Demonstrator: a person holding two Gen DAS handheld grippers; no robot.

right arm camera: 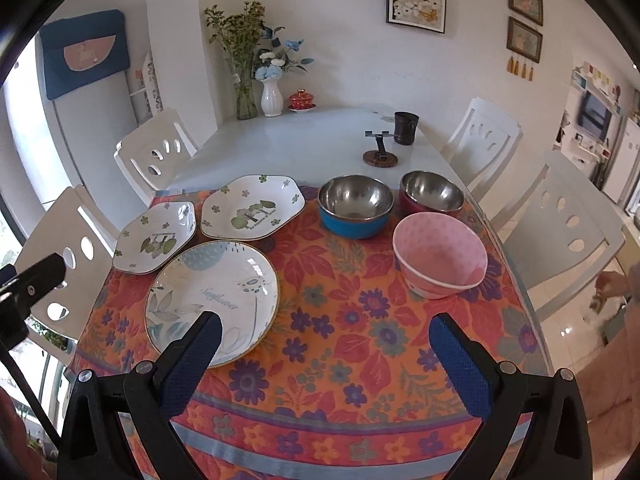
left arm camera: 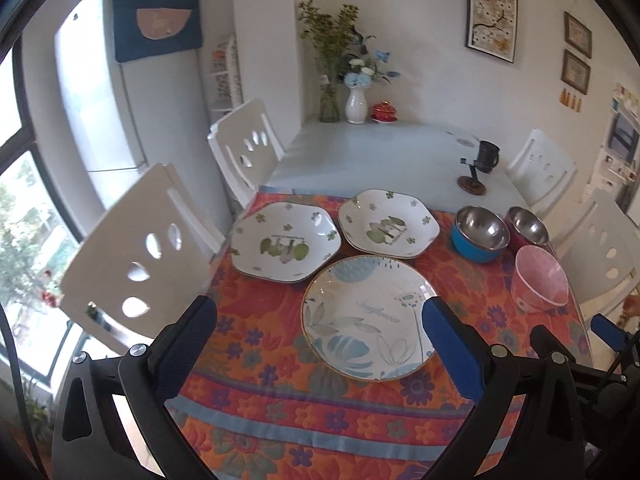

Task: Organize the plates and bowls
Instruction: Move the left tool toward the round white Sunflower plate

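Note:
A round blue-leaf plate point(left arm camera: 370, 318) point(right arm camera: 212, 302) lies nearest on the floral cloth. Two hexagonal white plates with green clover prints sit behind it, one on the left point(left arm camera: 285, 242) point(right arm camera: 155, 237) and one on the right point(left arm camera: 389, 223) point(right arm camera: 252, 206). A blue steel-lined bowl point(left arm camera: 480, 233) point(right arm camera: 355, 205), a red steel-lined bowl point(left arm camera: 527, 230) point(right arm camera: 432, 192) and a pink bowl point(left arm camera: 540, 278) point(right arm camera: 440, 254) stand at the right. My left gripper point(left arm camera: 320, 324) is open and empty, hovering above the round plate. My right gripper point(right arm camera: 326, 338) is open and empty above bare cloth, in front of the pink bowl.
The orange floral cloth point(right arm camera: 340, 320) covers the near end of a white table point(right arm camera: 300, 140). A dark mug point(right arm camera: 405, 127) and a small stand point(right arm camera: 380, 152) sit further back; vases point(right arm camera: 271, 98) at the far end. White chairs point(left arm camera: 140, 256) point(right arm camera: 560, 220) flank both sides.

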